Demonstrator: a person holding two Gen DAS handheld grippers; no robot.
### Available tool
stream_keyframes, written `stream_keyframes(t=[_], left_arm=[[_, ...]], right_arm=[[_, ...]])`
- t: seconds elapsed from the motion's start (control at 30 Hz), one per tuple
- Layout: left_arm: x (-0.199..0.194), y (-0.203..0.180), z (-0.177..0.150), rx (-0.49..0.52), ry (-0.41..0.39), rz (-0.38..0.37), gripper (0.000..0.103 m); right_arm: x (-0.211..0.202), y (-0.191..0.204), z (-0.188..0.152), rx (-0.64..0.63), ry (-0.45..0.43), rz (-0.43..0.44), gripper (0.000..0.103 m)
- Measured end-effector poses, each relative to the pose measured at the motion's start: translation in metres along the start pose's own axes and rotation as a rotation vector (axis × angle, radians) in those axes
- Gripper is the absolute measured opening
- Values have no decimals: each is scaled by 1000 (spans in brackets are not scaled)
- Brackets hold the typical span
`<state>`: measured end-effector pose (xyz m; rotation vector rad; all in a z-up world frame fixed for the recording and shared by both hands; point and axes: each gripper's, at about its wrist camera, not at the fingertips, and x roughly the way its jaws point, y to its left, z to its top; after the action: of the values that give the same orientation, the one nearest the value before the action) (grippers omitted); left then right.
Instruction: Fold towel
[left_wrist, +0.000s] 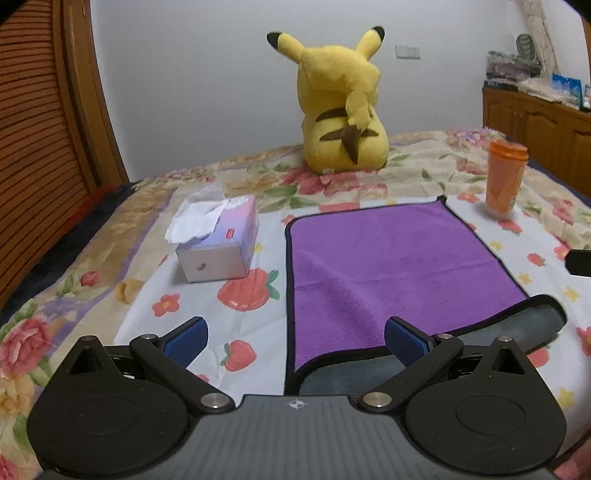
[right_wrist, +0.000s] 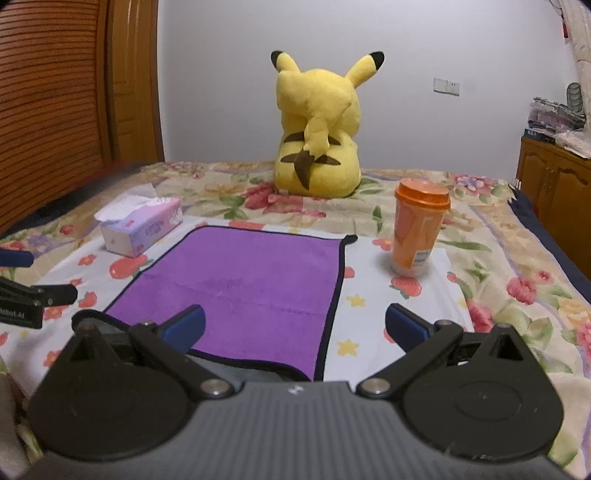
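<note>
A purple towel (left_wrist: 388, 266) with a black hem lies on the flowered bedspread, folded over with its grey underside showing along the near edge (left_wrist: 509, 328). It also shows in the right wrist view (right_wrist: 240, 288). My left gripper (left_wrist: 295, 343) is open and empty, just above the towel's near left corner. My right gripper (right_wrist: 295, 328) is open and empty, above the towel's near right corner. The left gripper's side shows at the left edge of the right wrist view (right_wrist: 22, 299).
A tissue box (left_wrist: 218, 240) sits left of the towel. An orange lidded cup (right_wrist: 417, 229) stands to its right. A yellow plush toy (left_wrist: 340, 110) sits behind. A wooden headboard (left_wrist: 44, 129) is at the left, a wooden cabinet (right_wrist: 554, 181) at the right.
</note>
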<state>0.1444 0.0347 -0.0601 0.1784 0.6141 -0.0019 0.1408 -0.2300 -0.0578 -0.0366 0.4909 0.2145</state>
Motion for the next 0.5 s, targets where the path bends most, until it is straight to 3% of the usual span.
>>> stream_keyframes(t=[0.5], left_arm=[[43, 11, -5, 0, 119, -89, 103]], right_arm=[[25, -2, -6, -8, 103, 18, 103]])
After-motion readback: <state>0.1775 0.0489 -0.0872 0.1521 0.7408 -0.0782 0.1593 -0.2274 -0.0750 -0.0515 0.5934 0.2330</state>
